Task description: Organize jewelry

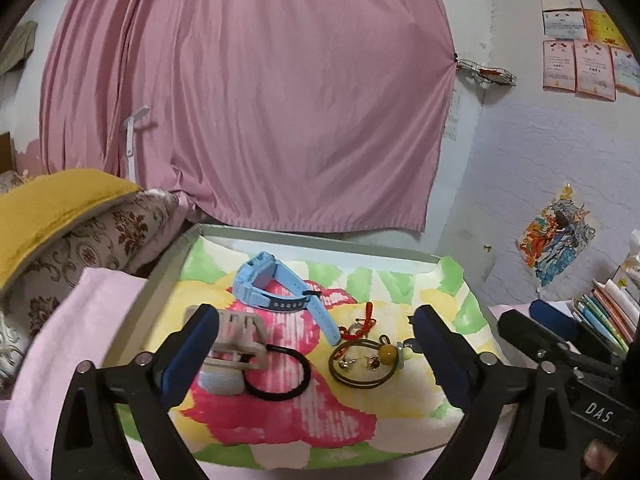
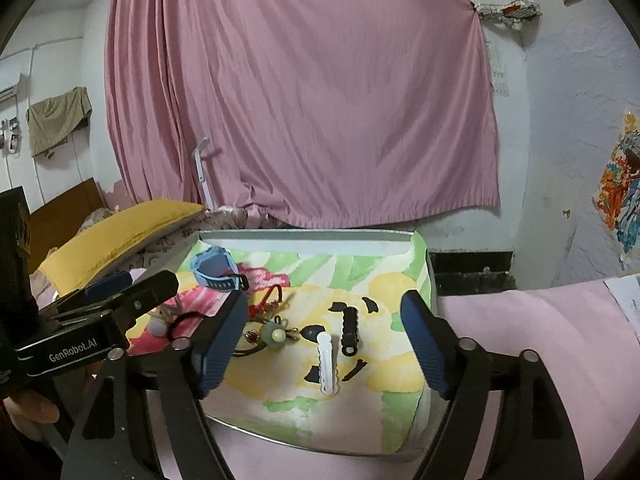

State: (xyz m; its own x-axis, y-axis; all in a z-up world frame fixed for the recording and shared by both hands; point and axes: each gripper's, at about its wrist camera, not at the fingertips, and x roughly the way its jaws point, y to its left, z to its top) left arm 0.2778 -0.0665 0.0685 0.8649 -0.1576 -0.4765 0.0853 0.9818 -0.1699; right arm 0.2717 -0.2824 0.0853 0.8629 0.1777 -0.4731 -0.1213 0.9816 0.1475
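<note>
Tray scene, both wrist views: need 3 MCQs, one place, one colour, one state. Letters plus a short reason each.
1. Where does the watch lie?
A. At the far left of the tray
B. On the yellow pillow
C. Between the right gripper's fingers

2. What colour is the hair tie beside the beige hair claw?
A. Red
B. Black
C. White

3. How does the left gripper stand?
A. Shut on the watch
B. Shut on the hair claw
C. Open, holding nothing

Key:
1 A, the light blue watch rests on the floral lining near the tray's back left corner.
2 B, the loop is plain black.
3 C, its blue pads stand wide apart with items loose between them.
</note>
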